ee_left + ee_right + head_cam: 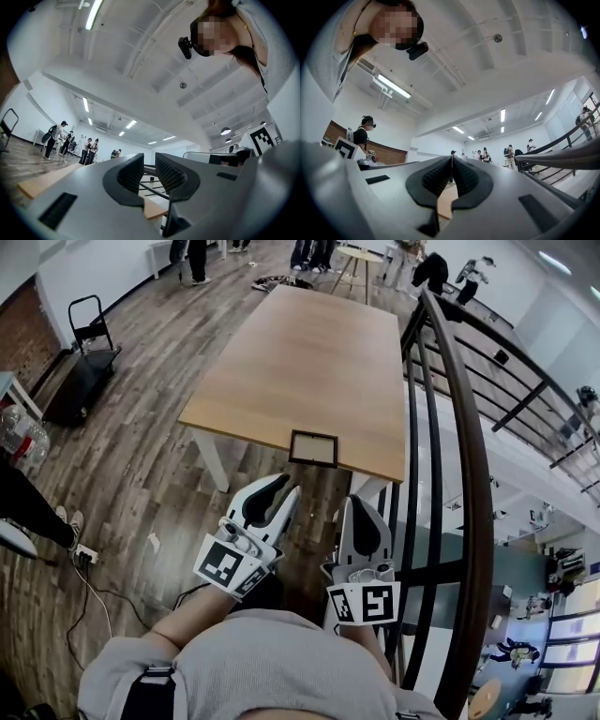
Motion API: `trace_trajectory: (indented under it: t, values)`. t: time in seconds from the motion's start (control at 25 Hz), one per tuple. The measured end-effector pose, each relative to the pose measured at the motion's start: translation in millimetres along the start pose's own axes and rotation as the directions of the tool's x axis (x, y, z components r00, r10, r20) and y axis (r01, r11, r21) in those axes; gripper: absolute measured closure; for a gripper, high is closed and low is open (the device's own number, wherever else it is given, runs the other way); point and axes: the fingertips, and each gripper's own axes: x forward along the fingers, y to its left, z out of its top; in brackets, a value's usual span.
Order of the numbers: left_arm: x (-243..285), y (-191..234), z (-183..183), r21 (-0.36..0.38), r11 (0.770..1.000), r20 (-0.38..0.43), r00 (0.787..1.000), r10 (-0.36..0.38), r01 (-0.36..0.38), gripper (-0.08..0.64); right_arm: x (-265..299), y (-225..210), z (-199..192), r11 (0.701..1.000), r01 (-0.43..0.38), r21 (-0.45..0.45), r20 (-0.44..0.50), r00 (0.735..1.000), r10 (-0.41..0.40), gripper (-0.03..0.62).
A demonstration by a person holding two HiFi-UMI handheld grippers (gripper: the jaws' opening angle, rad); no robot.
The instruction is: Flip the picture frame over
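Item: picture frame (313, 448), dark-bordered, rectangular, lying flat on the wooden table (309, 343) right at its near edge, toward the near right corner; which face is showing cannot be told from here. Task status: judged as not yet begun. The frame is sitting untouched and both tools are hovering off the table on the person's side, well apart from it, so the approach, the grip and the turn-over are all remaining. Left gripper (281, 491): pointing toward the table's near edge. In the left gripper view its ribbed pads (130, 173) are standing a narrow gap apart, with nothing between them but distant railing and floor, so it is carrying nothing. Right gripper (354, 504): held just beside the left one. In the right gripper view its pads (465, 176) are pressing together along a thin seam, closed on nothing. Surroundings: a dark stair railing (459, 427) is running along the table's right side, and people are standing at the far end of the room.
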Motion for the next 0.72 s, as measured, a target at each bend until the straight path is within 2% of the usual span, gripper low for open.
trace_trajectory:
  t: [0.2, 0.36, 0.56, 0.72]
  values:
    - [45, 53, -4, 0.002, 1.0, -0.007, 1.0, -0.03, 0.03, 0.48, 70, -21, -14, 0.999, 0.029, 0.021, 0.005, 1.0, -0.029, 0.577]
    - [67, 85, -14, -0.007, 0.999, -0.029, 0.999, -0.041, 0.04, 0.48, 100, -31, -30, 0.998, 0.049, 0.028, -0.017, 0.999, -0.049, 0.577]
    - [88, 95, -27, -0.025, 0.999, -0.053, 0.997, -0.049, 0.048, 0.48, 118, -49, -44, 0.998, 0.059, 0.012, -0.062, 0.996, -0.058, 0.577]
    - [98, 99, -32, -0.045, 0.999, -0.049, 0.999, -0.02, 0.017, 0.48, 126, -58, -46, 1.0, 0.023, -0.021, -0.071, 0.997, -0.025, 0.577]
